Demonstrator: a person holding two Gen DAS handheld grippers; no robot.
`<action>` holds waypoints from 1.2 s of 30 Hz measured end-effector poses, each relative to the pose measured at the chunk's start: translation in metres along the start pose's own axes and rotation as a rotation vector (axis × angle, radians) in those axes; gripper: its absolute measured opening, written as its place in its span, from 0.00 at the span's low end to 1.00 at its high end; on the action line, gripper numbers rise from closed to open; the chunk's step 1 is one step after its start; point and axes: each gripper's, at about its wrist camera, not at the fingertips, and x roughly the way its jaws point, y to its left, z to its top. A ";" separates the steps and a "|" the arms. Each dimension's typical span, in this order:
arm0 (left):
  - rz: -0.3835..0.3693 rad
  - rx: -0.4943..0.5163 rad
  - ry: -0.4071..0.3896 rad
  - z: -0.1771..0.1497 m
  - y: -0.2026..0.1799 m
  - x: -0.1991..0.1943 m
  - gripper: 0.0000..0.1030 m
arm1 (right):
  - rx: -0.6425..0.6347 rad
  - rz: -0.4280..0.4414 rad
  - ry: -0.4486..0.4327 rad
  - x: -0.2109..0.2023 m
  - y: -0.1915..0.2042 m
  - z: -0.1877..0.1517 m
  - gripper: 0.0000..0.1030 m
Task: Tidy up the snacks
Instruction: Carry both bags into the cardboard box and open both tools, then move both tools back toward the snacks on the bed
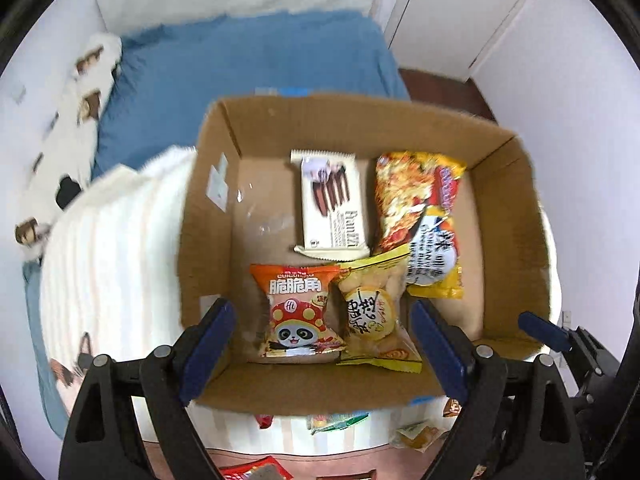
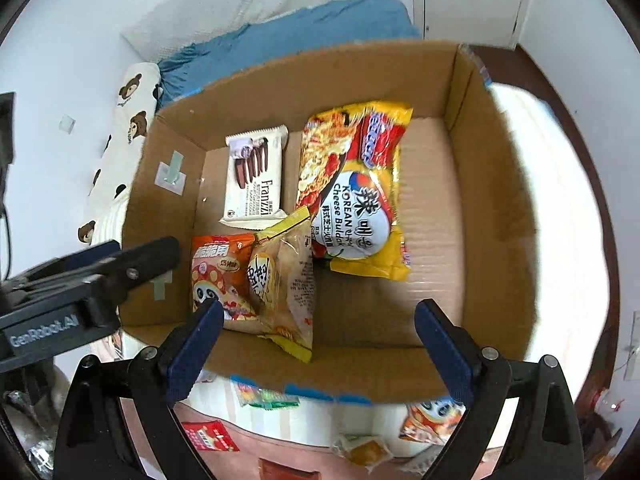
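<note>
**Snacks placed in box, grippers empty**

Both the left gripper point(image 1: 324, 340) and right gripper point(image 2: 320, 340) are held wide open, nothing gripped, above the cardboard box point(image 1: 208, 208) holding four snack packets. A loose packet point(image 2: 364, 450) outside should probably be fetched next

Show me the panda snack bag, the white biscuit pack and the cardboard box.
panda snack bag point(image 1: 298, 316): left wrist view, panda picture.
white biscuit pack point(image 1: 330, 204): left wrist view, pack's middle.
cardboard box point(image 2: 304, 76): right wrist view, far inner wall.
</note>
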 end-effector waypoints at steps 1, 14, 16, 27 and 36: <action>0.003 0.004 -0.022 -0.004 0.001 -0.010 0.87 | -0.003 0.000 -0.013 -0.007 0.001 -0.003 0.95; -0.016 0.003 -0.157 -0.072 0.003 -0.077 0.87 | -0.023 0.054 -0.111 -0.080 0.017 -0.065 0.95; -0.016 0.002 -0.168 -0.091 0.008 -0.083 0.87 | -0.036 0.074 -0.085 -0.078 0.021 -0.087 0.95; 0.205 0.144 0.109 -0.250 0.059 0.025 0.87 | -0.266 0.016 0.266 0.033 0.045 -0.225 0.95; 0.303 0.299 0.265 -0.289 0.073 0.115 0.87 | -0.359 -0.010 0.381 0.087 0.047 -0.280 0.95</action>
